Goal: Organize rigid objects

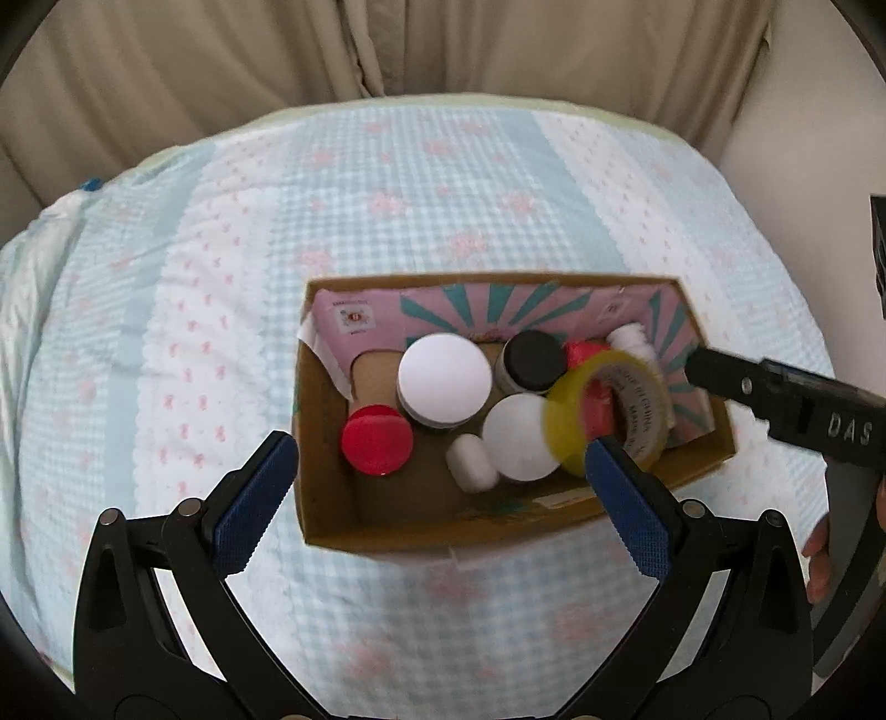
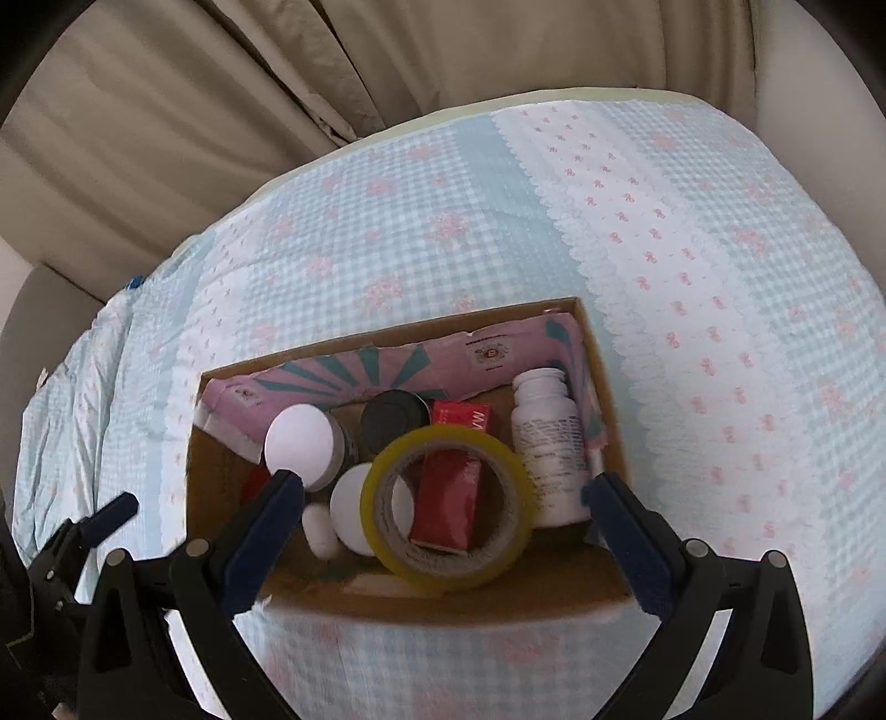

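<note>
A cardboard box (image 1: pixel 332 520) (image 2: pixel 576 598) lined with pink paper sits on the bed. In it are a yellow tape roll (image 1: pixel 565 421) (image 2: pixel 448 504), blurred and tilted on a red box (image 2: pixel 451 498), white-lidded jars (image 1: pixel 444 381) (image 2: pixel 299 447), a black-lidded jar (image 1: pixel 534 360) (image 2: pixel 394 418), a red-capped item (image 1: pixel 376 440), and a white bottle (image 2: pixel 548 443). My left gripper (image 1: pixel 440 476) is open above the box's near side, empty. My right gripper (image 2: pixel 443 498) is open, its pads either side of the roll without touching it; it also shows in the left wrist view (image 1: pixel 775 399).
The bed cover (image 1: pixel 387 194) (image 2: pixel 720 277) is light blue gingham with pink flowers. Beige curtains (image 1: pixel 387 44) hang behind the bed. A dark object (image 1: pixel 877 255) sits at the right edge. The left gripper shows at the lower left of the right wrist view (image 2: pixel 83 531).
</note>
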{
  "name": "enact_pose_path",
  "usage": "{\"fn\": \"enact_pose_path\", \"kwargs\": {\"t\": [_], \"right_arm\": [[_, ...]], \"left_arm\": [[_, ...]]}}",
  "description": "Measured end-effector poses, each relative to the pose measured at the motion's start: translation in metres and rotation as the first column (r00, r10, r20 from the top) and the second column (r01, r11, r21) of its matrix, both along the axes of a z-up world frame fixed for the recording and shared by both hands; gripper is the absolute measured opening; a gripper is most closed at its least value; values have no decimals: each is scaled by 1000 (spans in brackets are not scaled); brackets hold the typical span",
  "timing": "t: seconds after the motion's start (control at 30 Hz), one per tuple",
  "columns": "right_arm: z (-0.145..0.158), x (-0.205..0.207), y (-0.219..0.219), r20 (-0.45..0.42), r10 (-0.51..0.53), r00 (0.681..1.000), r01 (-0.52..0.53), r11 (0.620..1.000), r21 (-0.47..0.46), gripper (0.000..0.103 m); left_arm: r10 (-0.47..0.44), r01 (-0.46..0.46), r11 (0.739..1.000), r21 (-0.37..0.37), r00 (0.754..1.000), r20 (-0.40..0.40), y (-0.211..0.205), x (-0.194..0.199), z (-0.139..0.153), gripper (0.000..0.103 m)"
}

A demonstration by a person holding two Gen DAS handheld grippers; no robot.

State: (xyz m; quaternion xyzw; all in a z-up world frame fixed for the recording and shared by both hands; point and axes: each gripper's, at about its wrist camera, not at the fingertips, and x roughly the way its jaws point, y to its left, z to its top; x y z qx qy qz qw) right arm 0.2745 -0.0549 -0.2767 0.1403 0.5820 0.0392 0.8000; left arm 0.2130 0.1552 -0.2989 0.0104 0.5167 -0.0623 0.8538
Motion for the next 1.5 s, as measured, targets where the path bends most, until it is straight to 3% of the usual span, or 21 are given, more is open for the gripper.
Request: {"fn": "enact_pose_path", "kwargs": {"t": [0.23, 0.53, 0.67, 0.8, 1.0, 1.5], "right_arm": [[71, -14, -20, -20, 61, 998, -61, 998, -12, 103], [213, -44, -57, 140, 170, 975, -162, 985, -64, 103], [264, -67, -72, 242, 142, 960, -114, 985, -128, 103], [299, -93, -82, 332, 102, 938, -52, 986, -156, 103], [318, -119, -87, 407, 95, 909, -13, 980, -199, 103], [324, -128, -96, 445, 83, 892, 24, 973, -229, 103]], "left_arm": [[45, -45, 999, -6, 994, 101, -17, -27, 90, 103], [56, -53, 998, -20, 954, 295, -48, -80, 233, 103], [70, -62, 998, -34, 930, 360, -60, -103, 274, 103], [94, -83, 996, -42, 899, 427, -69, -130, 294, 103], [95, -89, 995, -35, 878, 470, -75, -154, 302, 103], [78, -76, 997, -24, 871, 484, -85, -161, 301, 103]]}}
